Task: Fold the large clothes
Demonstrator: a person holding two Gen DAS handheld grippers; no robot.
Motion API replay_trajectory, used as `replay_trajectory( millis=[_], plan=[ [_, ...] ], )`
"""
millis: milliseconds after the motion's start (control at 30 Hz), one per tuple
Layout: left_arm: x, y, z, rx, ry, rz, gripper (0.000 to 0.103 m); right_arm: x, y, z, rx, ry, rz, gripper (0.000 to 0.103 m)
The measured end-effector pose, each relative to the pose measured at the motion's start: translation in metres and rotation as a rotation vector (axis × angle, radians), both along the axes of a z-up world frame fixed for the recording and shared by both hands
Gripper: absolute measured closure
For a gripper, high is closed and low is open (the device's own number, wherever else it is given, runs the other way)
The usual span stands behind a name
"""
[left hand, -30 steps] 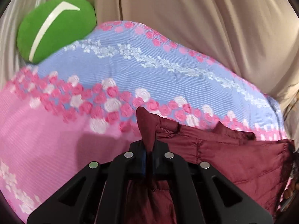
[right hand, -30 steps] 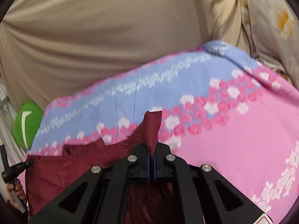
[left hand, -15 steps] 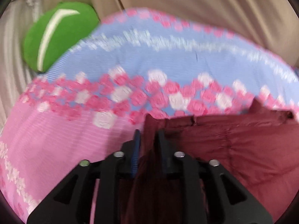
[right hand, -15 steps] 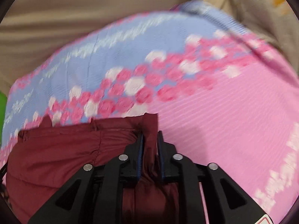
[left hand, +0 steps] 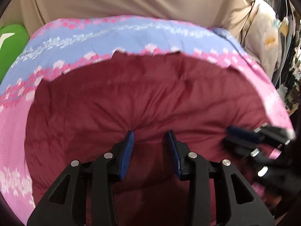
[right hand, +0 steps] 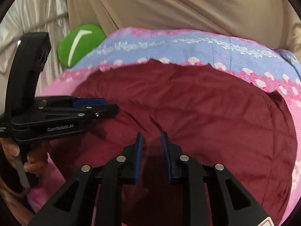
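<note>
A dark red quilted garment point(left hand: 143, 98) lies spread on a pink and blue flowered bedspread point(left hand: 112, 35); it also shows in the right wrist view point(right hand: 197, 101). My left gripper point(left hand: 151, 134) is open, its blue pads just above the garment's near part, holding nothing. My right gripper point(right hand: 152, 136) is open too, low over the garment. Each gripper shows in the other's view: the right one point(left hand: 244, 135) at the garment's right side, the left one point(right hand: 105, 106) at its left side.
A green cushion point(right hand: 80, 41) lies at the bed's far left corner. A beige curtain point(left hand: 131, 0) hangs behind the bed. A flowered cloth point(left hand: 267, 37) and cluttered shelves are at the far right. A hand point(right hand: 32, 158) holds the left gripper's handle.
Both grippers were shut on the garment's corners; they lowered it onto the bed, opened and let go. The garment now lies spread flat.
</note>
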State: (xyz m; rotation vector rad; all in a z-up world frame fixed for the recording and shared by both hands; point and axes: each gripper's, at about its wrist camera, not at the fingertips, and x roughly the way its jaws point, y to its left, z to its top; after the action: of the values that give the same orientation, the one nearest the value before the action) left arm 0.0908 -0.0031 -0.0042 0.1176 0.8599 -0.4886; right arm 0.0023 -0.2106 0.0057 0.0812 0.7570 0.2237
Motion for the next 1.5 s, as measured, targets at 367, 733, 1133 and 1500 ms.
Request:
replay_trajectory(
  millis=[367,733,1133,1500],
  plan=[
    [-0.005,0.09,-0.007,0.068,-0.011,0.26,0.067,-0.066,-0.163,-0.029,0.109,0.115,-0.496,0.097],
    [0.079,0.052,0.026,0.022,-0.083,0.307,0.047,0.044,-0.133,0.026,0.02,-0.01,-0.455,0.084],
    [0.112,0.062,-0.021,0.075,-0.042,0.39,0.033,0.08,-0.174,-0.023,0.089,0.072,-0.56,0.086],
    [0.11,0.058,-0.024,0.101,-0.058,0.4,0.031,0.076,-0.162,-0.007,0.169,0.07,-0.533,0.078]
  ],
)
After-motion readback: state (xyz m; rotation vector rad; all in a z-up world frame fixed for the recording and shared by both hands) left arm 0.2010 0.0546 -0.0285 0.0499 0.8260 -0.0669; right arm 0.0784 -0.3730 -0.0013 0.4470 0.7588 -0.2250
